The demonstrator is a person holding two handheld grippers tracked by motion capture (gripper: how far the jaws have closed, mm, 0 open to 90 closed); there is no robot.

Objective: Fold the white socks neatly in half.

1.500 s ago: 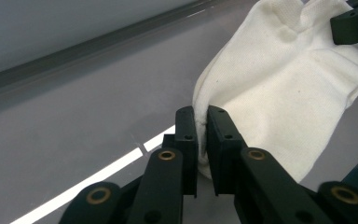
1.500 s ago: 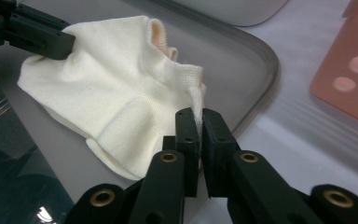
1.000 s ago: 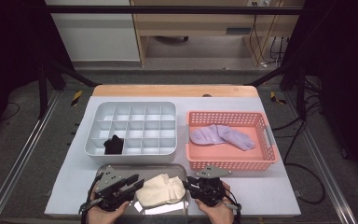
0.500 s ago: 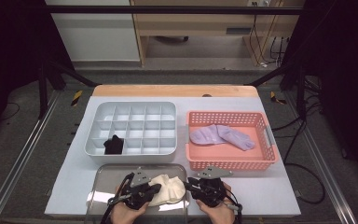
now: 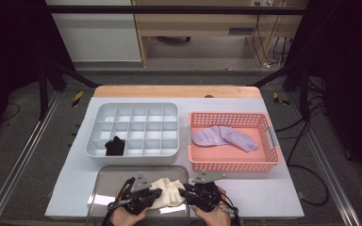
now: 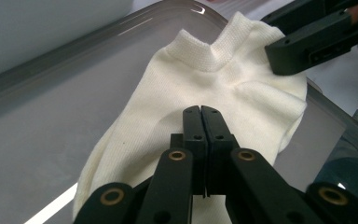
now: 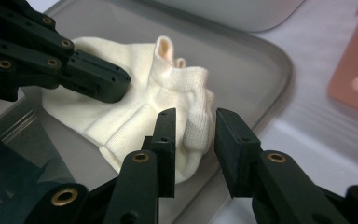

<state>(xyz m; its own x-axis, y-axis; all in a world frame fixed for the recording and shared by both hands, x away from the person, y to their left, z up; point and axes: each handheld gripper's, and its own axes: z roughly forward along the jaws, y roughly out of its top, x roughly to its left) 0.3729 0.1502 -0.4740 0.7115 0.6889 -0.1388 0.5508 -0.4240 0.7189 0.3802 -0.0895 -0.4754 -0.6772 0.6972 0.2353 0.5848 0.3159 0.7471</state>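
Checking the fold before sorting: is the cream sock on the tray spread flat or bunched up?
Bunched up. The cream sock lies rumpled on the metal tray, its cuff standing up in folds and one edge hanging between the right tool's jaws.

Counter and what we see lying on it

We see a white-topped counter carrying a pale compartment organizer at its middle; just right of the organizer sits a pink basket, and just in front of the organizer lies a metal tray.
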